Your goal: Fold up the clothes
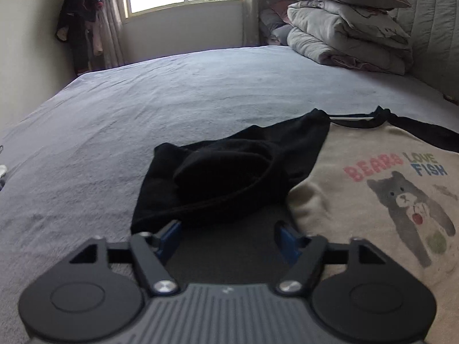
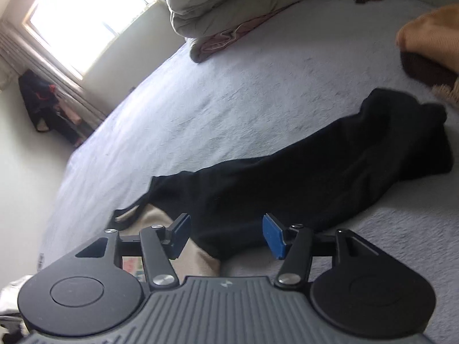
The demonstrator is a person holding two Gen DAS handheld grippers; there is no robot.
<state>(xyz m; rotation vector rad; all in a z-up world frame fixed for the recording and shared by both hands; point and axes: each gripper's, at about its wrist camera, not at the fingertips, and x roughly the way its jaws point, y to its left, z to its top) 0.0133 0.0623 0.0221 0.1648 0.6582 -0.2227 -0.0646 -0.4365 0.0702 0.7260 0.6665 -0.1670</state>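
Folding sleeves: I am holding left gripper and right gripper wide open, empty, over the sweatshirt lying at the bed near edge; next, re-gripping black sleeve.

The only readable text is printed on the beige sweatshirt at the right of the left wrist view. "BEARS" stands in pink capitals, "LOVE" in green beside it, and "FISH" in blue just below "LOVE". The words sit above a printed grey bear. In the right wrist view a strip of the same print shows at lower left, too small to read.
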